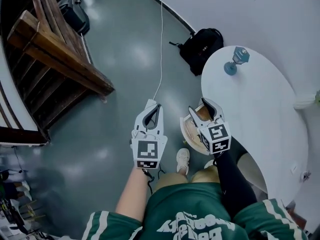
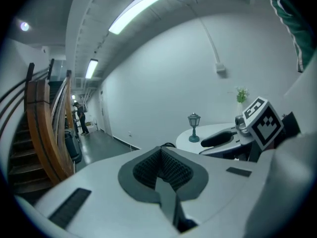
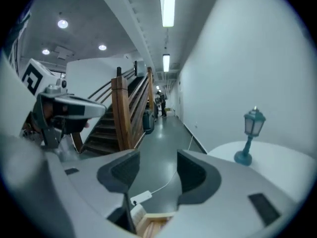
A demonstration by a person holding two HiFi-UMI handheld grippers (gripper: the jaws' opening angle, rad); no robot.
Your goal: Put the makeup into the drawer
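Left gripper closed, right gripper parted (both empty), perhaps above drawer

A small blue lantern stands upright near the far edge of the white counter. A black backpack lies on the floor just beyond the counter; left of the counter runs a white cable, farther left a wooden staircase

Small lantern on white table
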